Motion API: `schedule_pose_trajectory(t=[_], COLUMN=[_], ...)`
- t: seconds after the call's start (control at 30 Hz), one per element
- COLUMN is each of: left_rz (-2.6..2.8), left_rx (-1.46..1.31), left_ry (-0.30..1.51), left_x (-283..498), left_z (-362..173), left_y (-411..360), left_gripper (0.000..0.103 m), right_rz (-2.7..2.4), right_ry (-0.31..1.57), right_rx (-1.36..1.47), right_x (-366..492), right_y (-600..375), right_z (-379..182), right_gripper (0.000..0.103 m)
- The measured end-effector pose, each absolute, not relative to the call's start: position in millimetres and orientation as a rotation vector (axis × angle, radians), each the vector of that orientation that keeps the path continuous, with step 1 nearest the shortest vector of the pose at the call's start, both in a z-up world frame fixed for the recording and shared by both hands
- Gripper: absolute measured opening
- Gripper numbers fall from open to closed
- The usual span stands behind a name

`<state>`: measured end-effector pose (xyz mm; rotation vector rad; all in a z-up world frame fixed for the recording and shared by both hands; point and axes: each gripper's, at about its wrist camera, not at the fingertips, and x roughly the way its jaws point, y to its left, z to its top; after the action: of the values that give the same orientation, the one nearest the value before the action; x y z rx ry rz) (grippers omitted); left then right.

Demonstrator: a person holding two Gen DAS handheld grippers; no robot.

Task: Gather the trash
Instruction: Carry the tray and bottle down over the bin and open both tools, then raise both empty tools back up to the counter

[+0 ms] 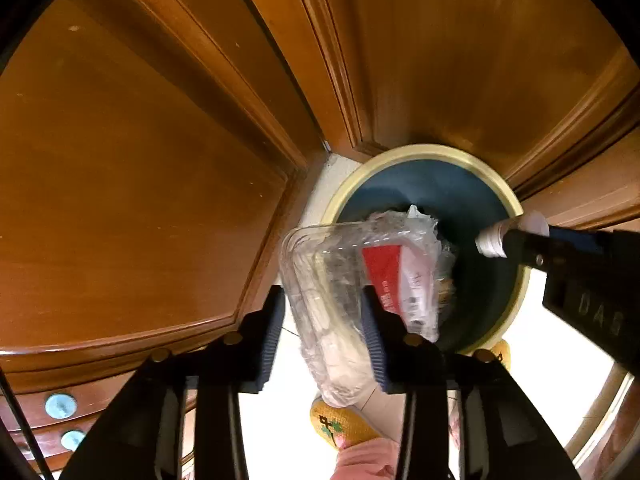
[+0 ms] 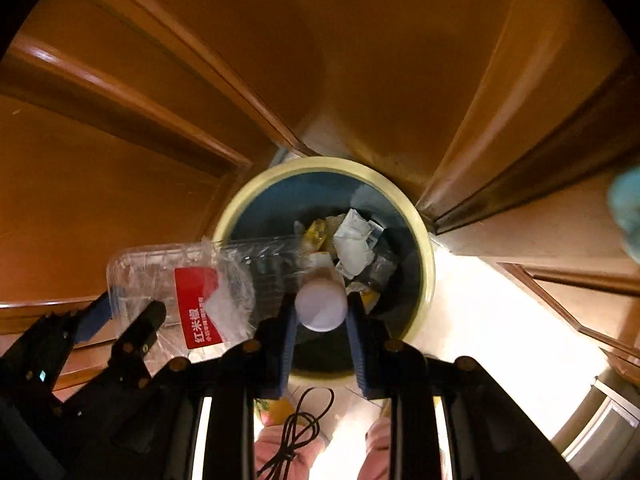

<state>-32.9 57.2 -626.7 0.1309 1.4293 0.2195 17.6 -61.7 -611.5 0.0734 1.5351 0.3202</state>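
The crumpled clear plastic tray with a red label (image 1: 360, 280), light and springy, lies loosely between the part-open left tool (image 1: 324, 336). The small white ribbed-cap bottle (image 2: 321, 306), stiff and smooth, is clamped by the right tool (image 2: 322, 312) over the blue round bin (image 2: 424, 240).

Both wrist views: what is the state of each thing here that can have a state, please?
trash bin: open, partly filled with trash.
clear container: tilted, partly over the bin.
white bottle: clamped, above the bin.
left tool: around the clear container; grip unclear.
right tool: shut on the white bottle.
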Motion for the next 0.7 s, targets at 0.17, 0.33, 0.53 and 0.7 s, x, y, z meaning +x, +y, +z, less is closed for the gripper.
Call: schedule_pose_trajectory(t=[0.17,0.33,0.53,0.7], left_rz=[0.231,0.214,0.240,0.258], left_rx=[0.135,0.115,0.114,0.123], left_ry=[1.422,1.424,1.416,1.418], left_x=[-40,-40,-40,-41], left_z=[-636,-630,-616,-596], left_y=[54,55,61,63], left_gripper=[0.068,0.070,0.070,0.070], right_rz=[0.333,0.345,0.349,0.349], right_ry=[1.521,1.529,1.543,1.553], right_rx=[0.045,0.041,0.039,0.044], right_x=[20,13,3,-8], right_y=[-65,-69,-72,-69], right_z=[-615,-616,-618,-601], right_gripper=[0.037,0.037,0.037,0.037])
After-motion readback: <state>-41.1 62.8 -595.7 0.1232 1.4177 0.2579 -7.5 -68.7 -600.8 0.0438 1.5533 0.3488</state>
